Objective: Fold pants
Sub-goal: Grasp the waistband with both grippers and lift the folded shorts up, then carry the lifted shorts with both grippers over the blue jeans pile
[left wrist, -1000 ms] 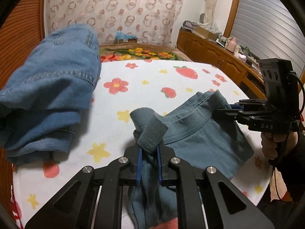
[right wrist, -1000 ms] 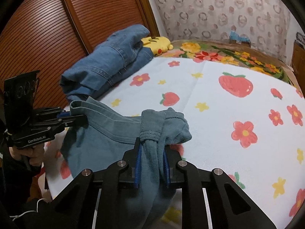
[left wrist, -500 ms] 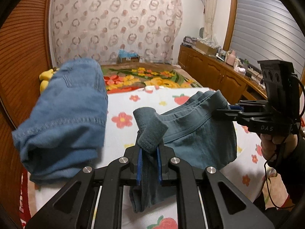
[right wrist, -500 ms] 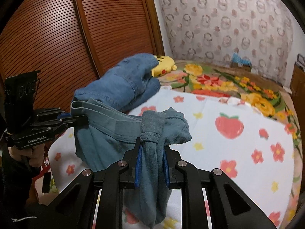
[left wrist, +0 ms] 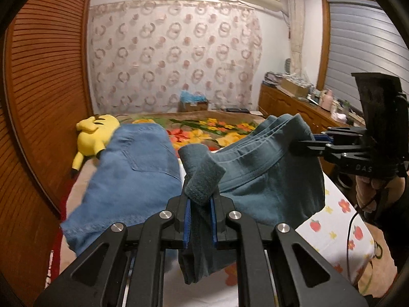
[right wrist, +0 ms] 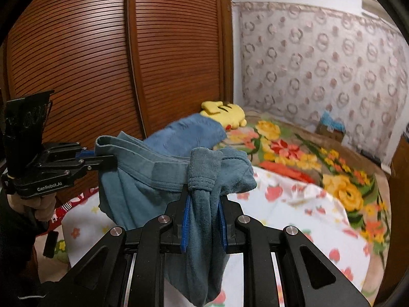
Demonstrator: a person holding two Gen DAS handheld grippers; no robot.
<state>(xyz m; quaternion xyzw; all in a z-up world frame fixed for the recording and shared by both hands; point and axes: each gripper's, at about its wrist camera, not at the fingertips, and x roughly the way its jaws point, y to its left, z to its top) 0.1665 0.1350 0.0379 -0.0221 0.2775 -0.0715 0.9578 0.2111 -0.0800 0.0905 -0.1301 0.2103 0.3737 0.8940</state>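
A pair of teal pants (left wrist: 258, 179) hangs in the air above the bed, stretched by its waistband between both grippers. My left gripper (left wrist: 200, 204) is shut on one end of the waistband; it also shows in the right wrist view (right wrist: 102, 160). My right gripper (right wrist: 203, 204) is shut on the other end of the pants (right wrist: 143, 179); it also shows in the left wrist view (left wrist: 304, 143). The legs hang down below the jaws.
A pile of blue jeans (left wrist: 133, 176) lies on the left of the bed, with a yellow plush toy (left wrist: 93, 135) behind it. The white flowered sheet (right wrist: 294, 212) covers the bed. A wooden louvred wardrobe (right wrist: 102, 64) stands at left, a wooden dresser (left wrist: 301, 107) at right.
Both grippers have lifted the teal pants up off the sheet. The pants now hang free in the air, and the views look higher across the room.
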